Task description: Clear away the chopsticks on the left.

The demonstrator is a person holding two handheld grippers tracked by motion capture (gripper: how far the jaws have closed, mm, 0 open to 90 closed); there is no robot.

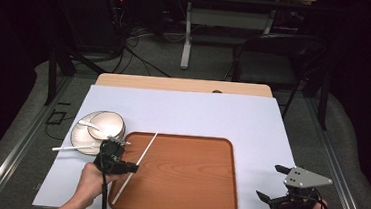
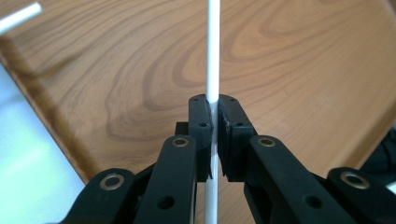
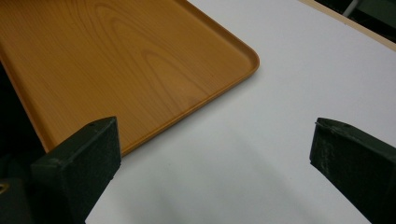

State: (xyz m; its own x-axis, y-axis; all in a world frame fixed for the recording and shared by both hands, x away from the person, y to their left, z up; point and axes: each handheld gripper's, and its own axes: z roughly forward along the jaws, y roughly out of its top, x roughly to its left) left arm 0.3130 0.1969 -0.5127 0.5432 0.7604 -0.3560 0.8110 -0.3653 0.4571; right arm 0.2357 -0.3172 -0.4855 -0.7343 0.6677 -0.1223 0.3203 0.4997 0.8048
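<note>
The surface (image 1: 182, 114) is a table covered by a white sheet, with a strip of pale wood bare along its far edge. A grey floor lies around it, dark at the sides; beyond the far edge stand a black chair (image 1: 277, 54), the white legs of a second table (image 1: 188, 34) and loose cables (image 1: 128, 45).

One wooden tray (image 1: 187, 185) with rounded corners lies on the sheet toward the near edge. To its left rest two stacked pale bowls (image 1: 105, 125) on the sheet, a white spoon (image 1: 87, 124) lying in them.

Left tool (image 1: 127, 168): held in the left hand (image 1: 92, 177) at the tray's left rim, jaws pressed together on one white stick (image 1: 136, 167). In the left gripper view the stick (image 2: 213, 56) runs straight up between the pads (image 2: 232, 126) over the tray's wood grain (image 2: 299, 70). From above, the stick slants from the tray's near left corner up past its far rim. A second white stick (image 1: 72, 148) lies across the near edge of the bowls, apart from the first.

Right tool (image 1: 273, 184): held low at the sheet's near right corner, well apart from the tray, jaws spread wide and holding nothing. A grey three-cornered plate tops it. In the right gripper view its two jaws frame bare white sheet (image 3: 261, 140), the tray's corner (image 3: 247, 58) just beyond.
</note>
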